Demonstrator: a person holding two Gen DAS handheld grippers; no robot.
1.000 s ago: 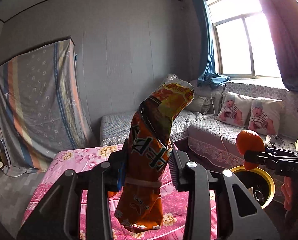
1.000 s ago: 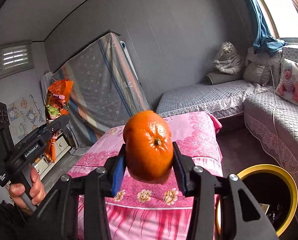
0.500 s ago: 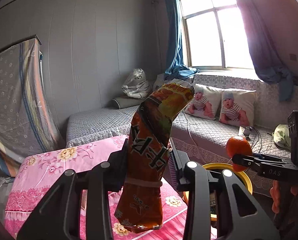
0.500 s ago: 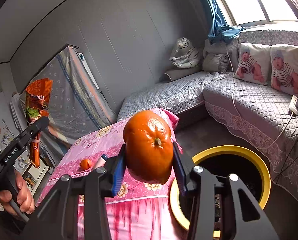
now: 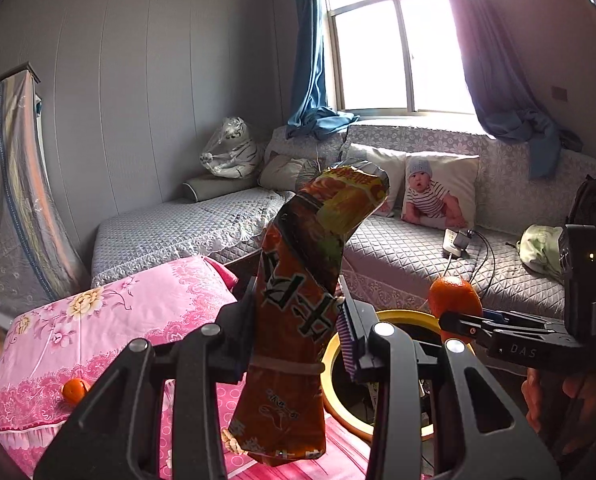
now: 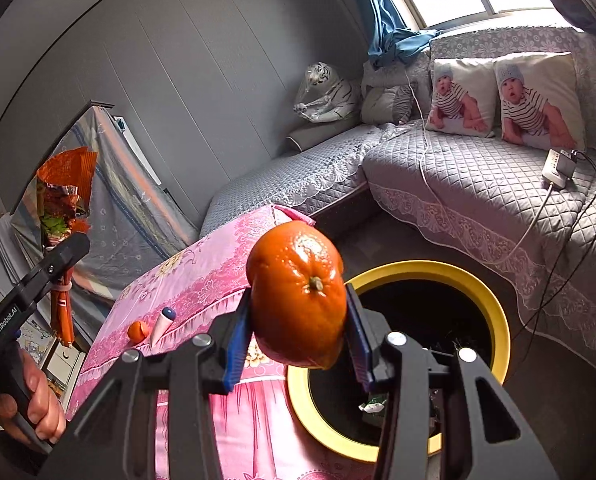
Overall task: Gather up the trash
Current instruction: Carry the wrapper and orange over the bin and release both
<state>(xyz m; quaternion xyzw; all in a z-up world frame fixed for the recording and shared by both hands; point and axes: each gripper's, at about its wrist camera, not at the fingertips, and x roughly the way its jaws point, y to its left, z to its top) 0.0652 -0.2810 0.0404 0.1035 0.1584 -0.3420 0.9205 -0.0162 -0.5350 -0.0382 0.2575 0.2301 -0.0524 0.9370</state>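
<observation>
Over the last second you have swung both grippers from the pink table toward the yellow-rimmed bin [image 6: 494,304]. Your right gripper [image 6: 298,322] clamps a mandarin [image 6: 298,296] near its rim; your left gripper [image 5: 298,320] grips a snack wrapper [image 5: 298,304] just left of it. Dropping looks next.

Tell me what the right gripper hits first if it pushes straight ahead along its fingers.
Probably the yellow-rimmed bin: the right gripper, shut on the orange, points toward its near rim and dark opening. Depth is unclear.
</observation>
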